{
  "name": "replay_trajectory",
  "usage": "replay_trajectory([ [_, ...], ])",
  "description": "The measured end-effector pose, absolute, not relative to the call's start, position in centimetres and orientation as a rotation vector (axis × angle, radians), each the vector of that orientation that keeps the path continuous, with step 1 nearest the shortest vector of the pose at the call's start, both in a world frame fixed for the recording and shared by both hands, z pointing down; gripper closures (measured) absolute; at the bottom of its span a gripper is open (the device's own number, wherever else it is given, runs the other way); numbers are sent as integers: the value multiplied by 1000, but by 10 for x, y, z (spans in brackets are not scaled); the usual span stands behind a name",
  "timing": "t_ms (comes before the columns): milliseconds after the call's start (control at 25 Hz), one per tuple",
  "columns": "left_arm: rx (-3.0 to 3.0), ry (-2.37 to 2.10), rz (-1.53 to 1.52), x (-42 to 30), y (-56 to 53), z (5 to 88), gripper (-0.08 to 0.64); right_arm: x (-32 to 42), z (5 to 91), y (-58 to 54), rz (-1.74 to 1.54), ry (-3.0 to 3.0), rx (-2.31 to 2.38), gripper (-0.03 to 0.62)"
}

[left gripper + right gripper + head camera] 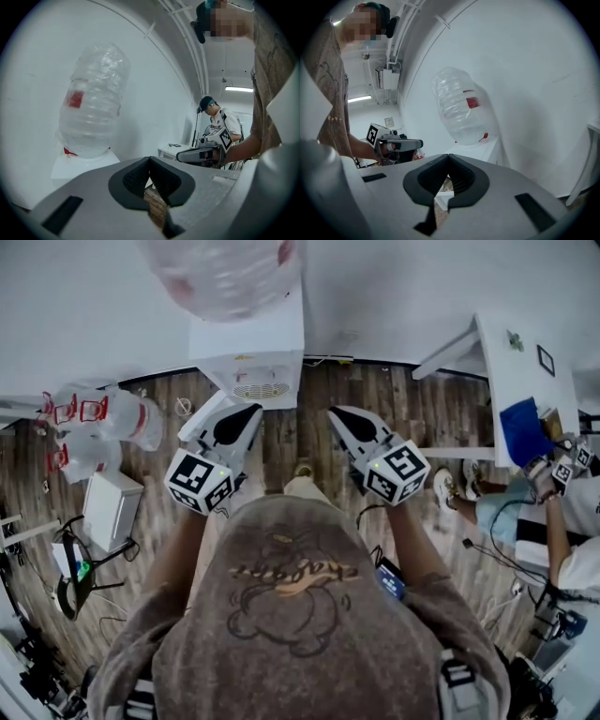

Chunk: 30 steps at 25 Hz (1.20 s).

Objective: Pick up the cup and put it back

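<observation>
Holds the left claw (246,416) pressed together, pinching nothing, in front of the water dispenser (248,357), toward its left side. Holds the right claw (339,415) pressed together too, equally empty, just right of the dispenser's front. Points both toward the white wall (422,287) behind the dispenser, below its inverted water bottle (225,273). Stands on wood-plank floor (394,409) facing the dispenser. Cannot make out the cup in any view.

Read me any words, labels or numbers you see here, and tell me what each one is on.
No text reads clearly.
Script print on grey-brown T-shirt: illegible.
Red label on clear plastic water bottle: too blurred.
On left gripper and right gripper: square markers, no letters.
</observation>
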<state>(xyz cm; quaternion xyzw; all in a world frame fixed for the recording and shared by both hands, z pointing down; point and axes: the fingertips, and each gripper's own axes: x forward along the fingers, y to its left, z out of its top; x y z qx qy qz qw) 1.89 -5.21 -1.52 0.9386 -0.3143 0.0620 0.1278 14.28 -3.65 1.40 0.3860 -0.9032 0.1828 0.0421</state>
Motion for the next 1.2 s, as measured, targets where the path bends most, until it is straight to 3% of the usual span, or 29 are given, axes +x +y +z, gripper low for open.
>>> replay_trajectory([
  [440,2711,-925,141,31,-76,-21,557,161,1,-61,526,-2770,1115,591],
  [1200,2739,-735,109,35,-79,-28,557,127,-28,-71,392,-2755,1118,591],
])
